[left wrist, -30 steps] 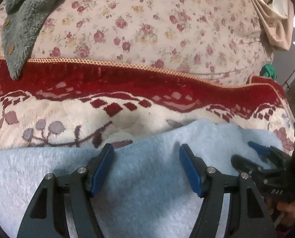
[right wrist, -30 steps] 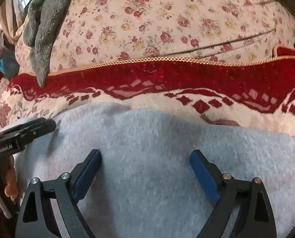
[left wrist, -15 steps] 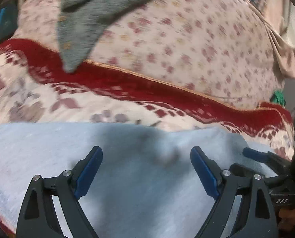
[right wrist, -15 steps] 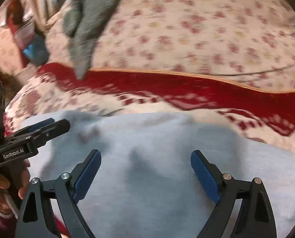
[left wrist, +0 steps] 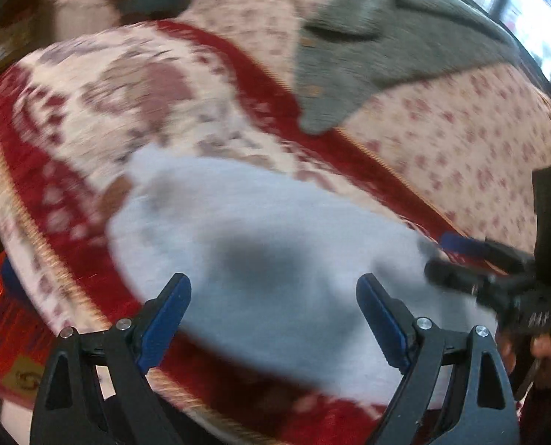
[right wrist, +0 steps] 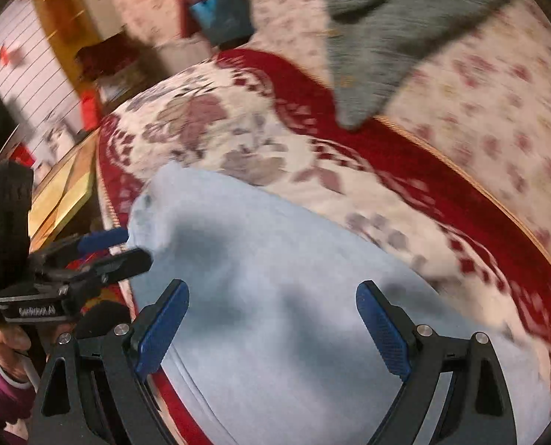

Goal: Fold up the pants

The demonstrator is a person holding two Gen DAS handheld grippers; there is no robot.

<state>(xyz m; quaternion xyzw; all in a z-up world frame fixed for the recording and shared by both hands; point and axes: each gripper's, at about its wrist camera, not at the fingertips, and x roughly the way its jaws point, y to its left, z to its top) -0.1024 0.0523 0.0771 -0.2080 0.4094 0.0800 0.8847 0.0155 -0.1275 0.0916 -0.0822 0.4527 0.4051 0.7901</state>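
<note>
The light blue fleece pants [left wrist: 260, 244] lie flat on a red and cream patterned blanket [left wrist: 101, 111]; they also show in the right wrist view [right wrist: 283, 296]. My left gripper [left wrist: 273, 319] is open and empty above the pants. My right gripper [right wrist: 271, 326] is open and empty above the pants too. The right gripper shows at the right of the left wrist view [left wrist: 461, 259], its fingers near the pants' edge. The left gripper shows at the left of the right wrist view [right wrist: 105, 248], by the pants' far corner. Both views are motion blurred.
A grey fleece garment [left wrist: 372, 52] lies on a floral sheet [left wrist: 461, 141] beyond the blanket, also in the right wrist view [right wrist: 386, 29]. The bed's edge runs along the left, with furniture and clutter [right wrist: 53, 85] beyond it.
Both cameras have swung left, bringing the pants' left end, the bed edge and the room into view. The left gripper's jaws have widened. Nothing was gripped.
</note>
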